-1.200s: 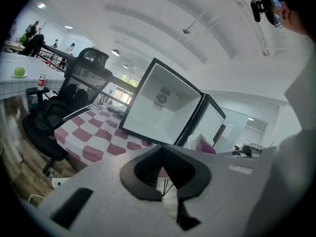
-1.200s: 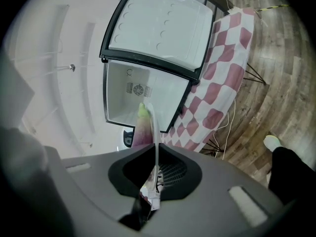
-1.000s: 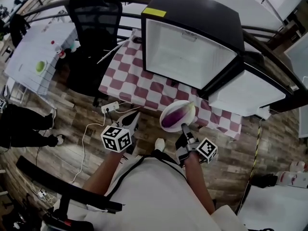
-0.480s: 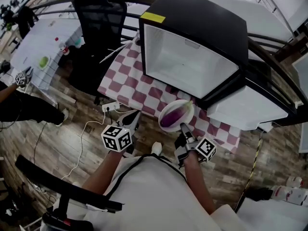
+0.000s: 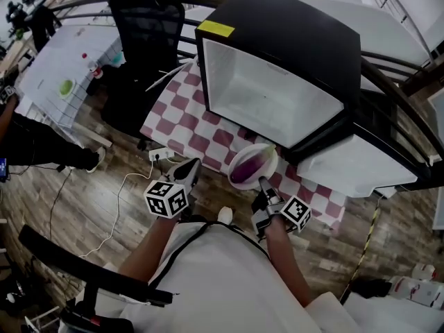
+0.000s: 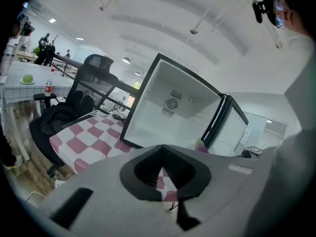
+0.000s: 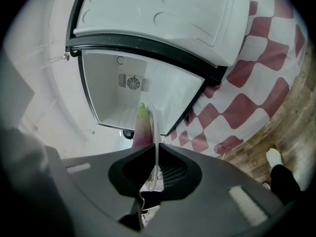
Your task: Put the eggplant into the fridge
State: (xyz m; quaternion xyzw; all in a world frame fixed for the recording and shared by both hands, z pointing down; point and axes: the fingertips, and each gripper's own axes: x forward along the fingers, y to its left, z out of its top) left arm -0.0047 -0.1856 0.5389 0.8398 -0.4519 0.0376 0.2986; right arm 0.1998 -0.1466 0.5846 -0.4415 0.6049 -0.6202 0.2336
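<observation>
right claw (image 5: 262,182) pinching plate (image 5: 268,155) rim, eggplant (image 5: 244,173) on it; left claw (image 5: 190,166) pressed together; fridge (image 5: 291,19) yellow label (image 5: 215,28) unreadable.

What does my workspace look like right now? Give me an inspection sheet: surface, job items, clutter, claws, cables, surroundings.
Surface: table under a red-and-white checked cloth, carrying the fridge.
Job's things: fridge open, inside looks bare; eggplant lying on a white plate in front of the opening, not yet inside.
Clutter: thin pale strand at the cloth's far left corner, too small to identify.
Claws: right claw shut on the plate's rim; left claw shut, empty.
Cables: white power strip and white cable on the floor.
Surroundings: wooden floor, black office chair, white side table with small items.
</observation>
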